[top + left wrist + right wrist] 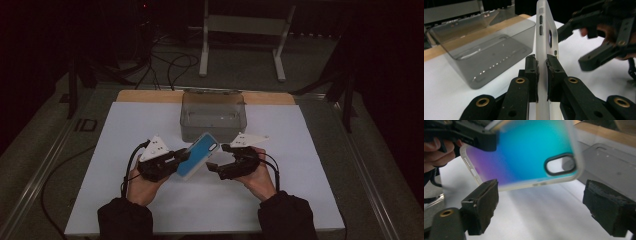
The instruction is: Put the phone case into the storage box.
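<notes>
A blue-to-purple phone case (198,155) with a translucent white rim is held up over the white table sheet (125,165). My left gripper (184,157) is shut on its lower edge; in the left gripper view the case (544,37) stands edge-on between the pads (532,75). My right gripper (219,157) is open just right of the case. In the right gripper view the case (529,152) hangs in front of the wide-apart pads (482,205), with its camera cut-out towards the right.
A clear grey plastic box (213,116) stands on the sheet just behind the case, also seen in the left gripper view (486,47). A wooden table edge (145,96) runs behind it. Cables and a white frame (242,30) lie on the floor beyond.
</notes>
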Available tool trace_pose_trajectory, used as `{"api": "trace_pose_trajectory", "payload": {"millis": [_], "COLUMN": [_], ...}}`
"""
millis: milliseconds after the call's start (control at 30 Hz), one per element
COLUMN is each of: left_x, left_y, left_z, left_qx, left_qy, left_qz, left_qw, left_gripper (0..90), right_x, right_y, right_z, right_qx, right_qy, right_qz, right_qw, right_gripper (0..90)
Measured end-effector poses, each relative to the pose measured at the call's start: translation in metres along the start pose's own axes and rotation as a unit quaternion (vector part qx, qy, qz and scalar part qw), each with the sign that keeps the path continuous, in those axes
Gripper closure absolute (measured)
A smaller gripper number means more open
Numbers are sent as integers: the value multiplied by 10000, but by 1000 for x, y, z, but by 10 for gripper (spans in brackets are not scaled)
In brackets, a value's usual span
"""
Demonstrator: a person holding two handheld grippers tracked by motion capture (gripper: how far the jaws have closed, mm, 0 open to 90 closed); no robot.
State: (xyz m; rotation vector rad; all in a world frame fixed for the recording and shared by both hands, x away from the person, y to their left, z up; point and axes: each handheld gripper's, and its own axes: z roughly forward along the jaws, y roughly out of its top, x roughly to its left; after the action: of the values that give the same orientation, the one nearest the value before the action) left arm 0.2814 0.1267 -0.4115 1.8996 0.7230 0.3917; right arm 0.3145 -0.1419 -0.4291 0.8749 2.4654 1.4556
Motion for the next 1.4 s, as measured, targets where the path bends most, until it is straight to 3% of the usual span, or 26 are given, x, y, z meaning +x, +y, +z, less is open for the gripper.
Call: {"api": "trace_pose_trajectory", "payload": {"millis": [133, 367, 533, 567, 733, 800, 833, 933, 1233, 1400], "left_x": [-3, -3, -4, -5, -5, -5, -3, 0, 6, 7], "left_y": [6, 10, 10, 9, 7, 6, 5, 2, -8, -15], "left_z": [-1, -4, -3, -2, -1, -1, -2, -2, -1, 2], "left_qx": [-86, -343, -433, -448, -521, -564, -589, -582, -615, -501], "left_qy": [-25, -124, -216, -241, -229, -237, -234, -314, -598, -797], "left_qz": [73, -25, -60, -71, -113, -159, -220, -318, -697, -762], "left_qw": [9999, 9993, 9988, 9987, 9983, 9980, 9977, 9973, 9939, 9926], "left_gripper": [823, 823, 823, 823, 823, 822, 822, 822, 820, 818], "right_x": [-1, -1, -2, -2, -3, -2, -2, -2, -8, -13], "right_y": [0, 0, 2, 2, 2, 2, 1, 1, 2, 3], "right_z": [2, 4, 4, 5, 7, 8, 8, 8, 4, 1], "right_qx": [-64, -237, -361, -401, -341, -328, -275, -266, -460, -712], "right_qy": [111, 375, 553, 701, 1071, 1099, 1120, 1067, 1110, 1381], "right_qz": [93, 321, 469, 546, 617, 630, 591, 624, 778, 951], "right_qw": [9999, 9985, 9967, 9952, 9917, 9914, 9916, 9920, 9897, 9833], "right_gripper": [121, 164, 261, 336, 492, 508, 578, 643, 733, 770]}}
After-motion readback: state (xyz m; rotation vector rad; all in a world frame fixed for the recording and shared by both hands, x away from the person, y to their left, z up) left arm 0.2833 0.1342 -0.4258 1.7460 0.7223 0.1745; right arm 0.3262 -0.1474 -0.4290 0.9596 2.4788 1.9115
